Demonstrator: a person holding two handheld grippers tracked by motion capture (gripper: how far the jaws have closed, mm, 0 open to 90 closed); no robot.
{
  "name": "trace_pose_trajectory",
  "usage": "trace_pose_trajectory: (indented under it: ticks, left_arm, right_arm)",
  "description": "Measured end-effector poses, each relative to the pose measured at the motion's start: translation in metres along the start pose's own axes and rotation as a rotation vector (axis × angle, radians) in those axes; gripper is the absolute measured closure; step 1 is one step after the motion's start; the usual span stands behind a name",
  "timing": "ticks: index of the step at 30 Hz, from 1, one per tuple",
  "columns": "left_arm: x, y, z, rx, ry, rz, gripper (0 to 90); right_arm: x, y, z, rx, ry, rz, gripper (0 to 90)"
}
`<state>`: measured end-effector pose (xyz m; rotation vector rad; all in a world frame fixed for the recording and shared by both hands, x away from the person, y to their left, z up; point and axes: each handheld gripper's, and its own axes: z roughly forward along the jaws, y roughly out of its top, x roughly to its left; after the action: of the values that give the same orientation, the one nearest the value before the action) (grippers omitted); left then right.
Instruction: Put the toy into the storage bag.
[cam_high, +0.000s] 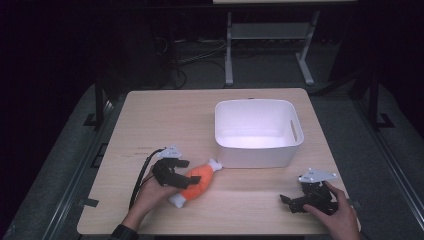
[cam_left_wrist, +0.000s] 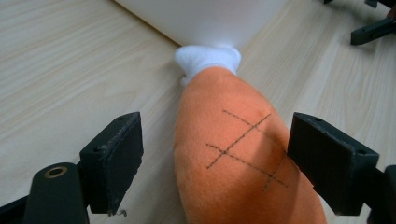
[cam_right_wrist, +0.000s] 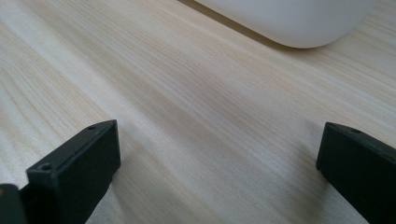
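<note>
Orange plush drumstick (cam_high: 196, 184) with white bone ends and stitched cross-hatching, lay flat on the surface, one white end touched the white bin (cam_high: 257, 152)

A white tub (cam_high: 257, 131) with rounded corners and a handle slot in its right wall stands on the light wooden table (cam_high: 165, 120), right of centre towards the far edge. Beyond the table, a pale metal frame (cam_high: 229, 50) stands on the dark floor (cam_high: 200, 75), with black cables (cam_high: 175, 57) lying beside it.

Dark room, wooden table (cam_high: 150, 115) (pale), grey floor (cam_high: 345, 105)
</note>
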<state>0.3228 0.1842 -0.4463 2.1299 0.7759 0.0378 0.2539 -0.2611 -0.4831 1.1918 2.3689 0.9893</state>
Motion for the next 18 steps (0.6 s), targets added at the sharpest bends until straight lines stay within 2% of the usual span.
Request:
trace_pose_trajectory:
  ticks: [11,16,18]
  left_arm:
    - [-0.005,-0.004,0.008,0.023,-0.03,0.0,17.5]
    - [-0.008,-0.004,0.013,0.054,-0.033,0.028,18.2]
    - [-0.009,-0.004,0.014,0.054,-0.039,0.021,19.6]
  right_arm:
    - [0.0,0.0,0.0,0.0,0.0,0.0,0.0]
    - [0.0,0.0,0.0,0.0,0.0,0.0,0.0]
    - [0.0,0.0,0.0,0.0,0.0,0.0,0.0]
